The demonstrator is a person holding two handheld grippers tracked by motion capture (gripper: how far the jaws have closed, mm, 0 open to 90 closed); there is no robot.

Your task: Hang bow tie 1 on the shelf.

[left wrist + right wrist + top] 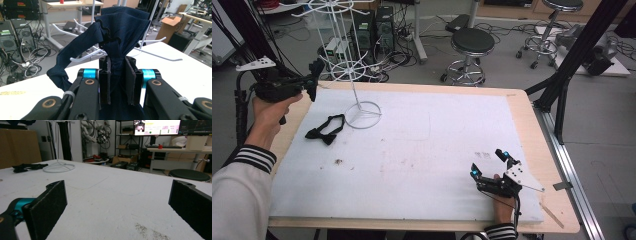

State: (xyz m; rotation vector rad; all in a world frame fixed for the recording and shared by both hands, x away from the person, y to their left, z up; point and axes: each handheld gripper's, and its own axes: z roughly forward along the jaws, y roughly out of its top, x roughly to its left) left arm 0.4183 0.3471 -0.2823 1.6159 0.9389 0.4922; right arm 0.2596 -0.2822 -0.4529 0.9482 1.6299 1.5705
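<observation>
While the left hand-held gripper [117, 82] clamps a navy bow tie [120, 32] near the white wire rack [343, 60] at eleven o'clock, the thin pinch could slip or the strap snag an arm; a black bow tie [326, 129] lies on the surface [412, 150], and the right hand-held gripper [490, 162] rests with jaws spread at five o'clock

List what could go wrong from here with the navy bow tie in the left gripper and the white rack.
1. The left gripper pinches only the bunched middle of the navy bow tie; its strap dangles in a loop and could snag a white rack arm early.
2. The rack stands on a thin stem and small ring base; a push might tip it.
3. The right gripper rests open far off, so nothing steadies the rack.
</observation>
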